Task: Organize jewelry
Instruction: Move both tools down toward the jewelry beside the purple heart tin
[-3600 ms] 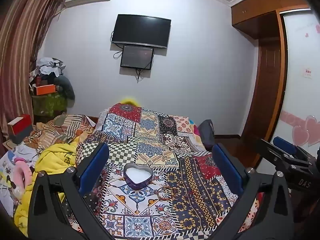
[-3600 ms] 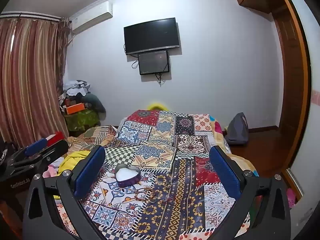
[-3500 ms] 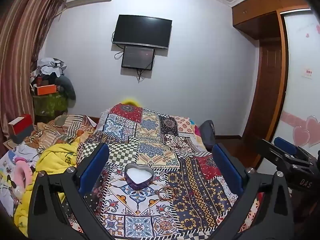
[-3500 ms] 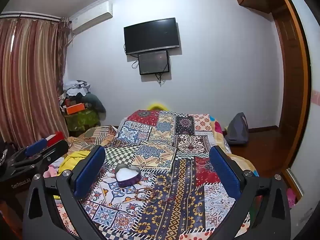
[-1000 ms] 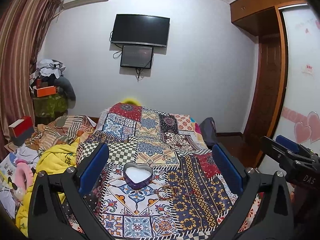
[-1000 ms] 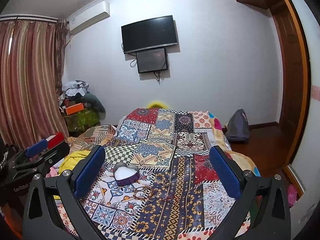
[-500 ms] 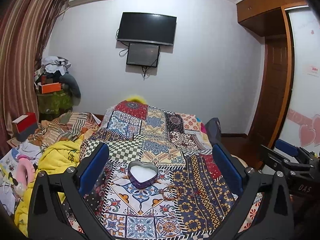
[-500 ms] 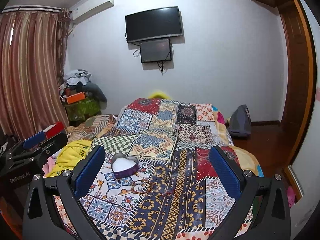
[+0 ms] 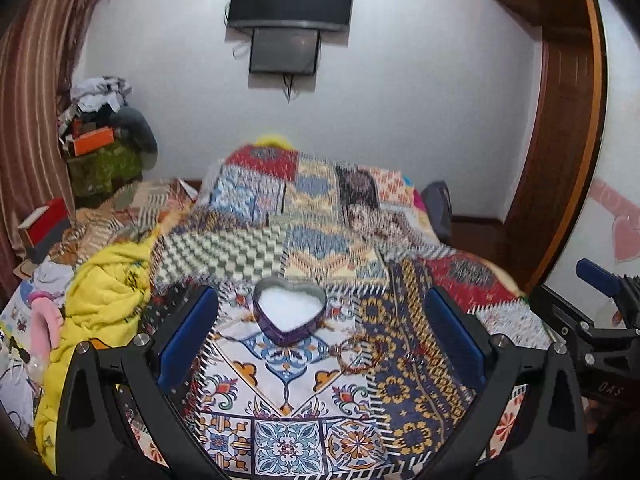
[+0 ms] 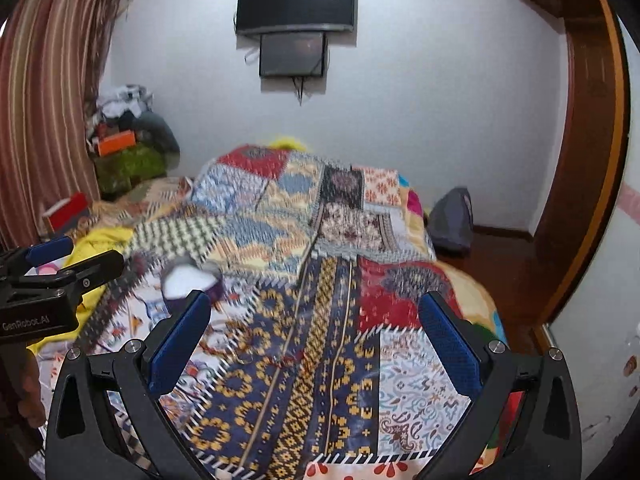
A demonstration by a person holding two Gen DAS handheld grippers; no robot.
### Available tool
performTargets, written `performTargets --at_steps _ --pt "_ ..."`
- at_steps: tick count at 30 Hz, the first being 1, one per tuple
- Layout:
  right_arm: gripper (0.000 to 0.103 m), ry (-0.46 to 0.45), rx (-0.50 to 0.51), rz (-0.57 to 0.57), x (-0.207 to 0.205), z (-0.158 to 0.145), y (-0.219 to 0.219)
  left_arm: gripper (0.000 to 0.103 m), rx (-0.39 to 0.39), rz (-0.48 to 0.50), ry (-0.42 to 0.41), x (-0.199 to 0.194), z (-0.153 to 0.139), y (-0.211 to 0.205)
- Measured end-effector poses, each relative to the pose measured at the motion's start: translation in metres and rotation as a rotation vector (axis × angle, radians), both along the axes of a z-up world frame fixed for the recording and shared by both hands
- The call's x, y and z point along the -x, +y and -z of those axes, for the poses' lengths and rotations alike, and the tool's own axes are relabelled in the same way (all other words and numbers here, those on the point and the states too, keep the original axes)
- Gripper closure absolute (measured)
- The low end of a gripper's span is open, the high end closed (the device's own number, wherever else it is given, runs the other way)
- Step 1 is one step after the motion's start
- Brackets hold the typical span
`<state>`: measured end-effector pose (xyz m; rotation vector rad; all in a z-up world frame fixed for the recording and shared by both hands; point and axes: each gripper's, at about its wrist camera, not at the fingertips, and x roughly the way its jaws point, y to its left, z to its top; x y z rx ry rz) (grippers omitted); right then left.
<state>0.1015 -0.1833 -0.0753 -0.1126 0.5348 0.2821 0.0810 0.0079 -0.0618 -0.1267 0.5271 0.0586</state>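
One heart-shaped box point(image 9: 289, 314), purple-walled with white lining, lidless, on the patchwork quilt point(image 9: 288, 384) of the bed, between and beyond the left gripper's fingers. Just right of it and nearer the camera, a beaded bracelet point(image 9: 358, 354) lying flat on the quilt, apart from the box; thin chain-like strands beside it too blurred to sort out. Same box point(image 10: 191, 280) smeared by motion blur in the right wrist view, partly hidden behind the right gripper's left finger point(image 10: 178, 338); bracelet point(image 10: 236, 342) there only a reddish smudge. Left gripper point(image 9: 318, 336) spread wide, holding nothing, touching nothing. Right gripper point(image 10: 314, 338) equally wide, likewise unloaded, above the quilt's dark blue and yellow panels. Further out: yellow blanket point(image 9: 102, 292) bunched at the bed's left edge, wall-mounted television point(image 9: 291, 0) above, striped curtain point(image 10: 44, 100) at left.
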Motion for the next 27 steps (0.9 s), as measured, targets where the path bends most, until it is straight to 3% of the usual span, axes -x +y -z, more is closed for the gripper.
performTargets --at_steps 9,15,19,22,27 --pt "0.0 0.152 0.049 0.014 -0.03 0.041 -0.008 0.001 0.0 0.028 0.201 -0.042 0.062 0.003" --pt "0.0 0.22 0.02 -0.006 -0.045 0.063 -0.016 0.001 -0.022 0.082 0.29 -0.057 0.093 -0.003" --pt "0.0 0.221 0.047 -0.021 -0.047 0.068 -0.017 0.001 -0.01 0.101 0.329 -0.065 0.106 -0.002" --pt "0.0 0.278 0.025 -0.065 -0.057 0.075 -0.015 0.002 0.009 0.111 0.357 -0.07 0.114 0.002" --pt "0.0 0.396 -0.038 -0.113 -0.07 0.092 -0.016 0.016 0.036 0.145 0.408 -0.079 0.124 0.006"
